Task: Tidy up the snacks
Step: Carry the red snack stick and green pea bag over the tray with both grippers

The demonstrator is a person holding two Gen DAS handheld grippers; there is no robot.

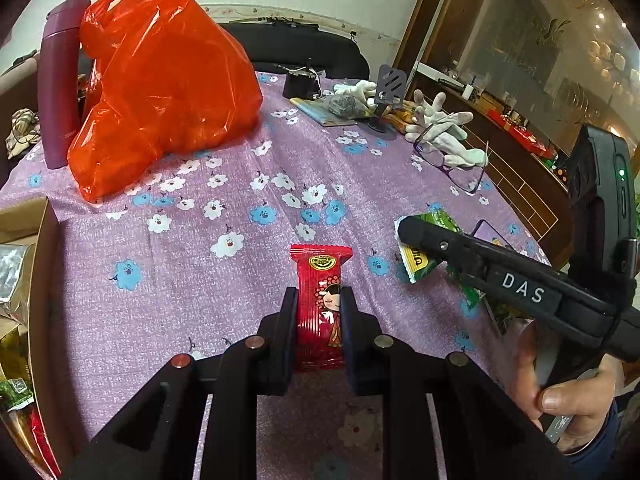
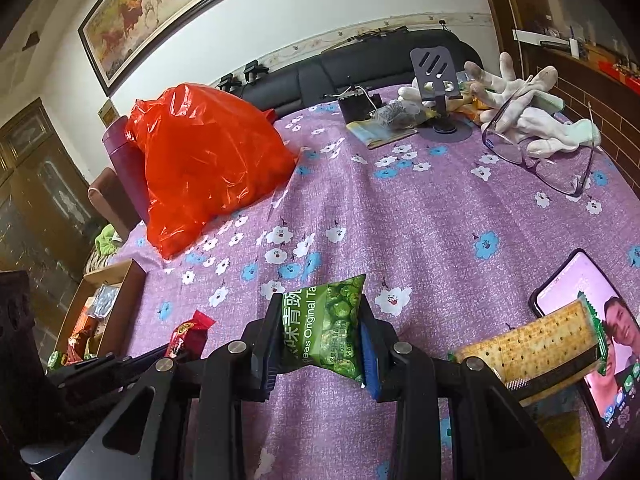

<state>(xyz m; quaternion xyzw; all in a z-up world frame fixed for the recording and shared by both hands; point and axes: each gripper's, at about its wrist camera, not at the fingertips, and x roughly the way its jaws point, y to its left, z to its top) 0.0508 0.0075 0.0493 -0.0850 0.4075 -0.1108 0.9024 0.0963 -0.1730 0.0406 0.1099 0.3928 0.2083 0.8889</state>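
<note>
left tongs: left gripper (image 1: 318,300) clamped on a red foil snack packet with a cartoon figure in sunglasses (image 1: 320,304); black fingers (image 1: 286,316) press both long edges, packet pointing forward over the cloth
right tongs: right gripper (image 2: 320,332) clamped on a green crinkled pouch of peas with white lettering (image 2: 326,328); the pouch is pinched at its middle and bulges past both fingers
green pouch, seen from left tongs: right of the red packet, mostly hidden under the right gripper's black finger (image 1: 424,236)
red packet, seen from right tongs: low on the left, top end (image 2: 190,334) sticking up past the left gripper's black frame
cracker packet: long clear-wrapped packet of pale crackers with a green end seal (image 2: 540,344), right of the right tongs, lying across a lit smartphone (image 2: 560,292)
box: brown cardboard box with packets inside (image 2: 128,280), far left of both tongs, at the table edge
surface: purple tablecloth with white and blue flowers (image 1: 224,216)
ahead left: orange-red plastic bag, bulging (image 1: 160,84), with a dark purple flask (image 1: 60,80) just behind it
ahead right: white cotton gloves (image 2: 528,112) under purple-framed glasses (image 2: 540,160); grey phone stand (image 2: 436,80) beside them
</note>
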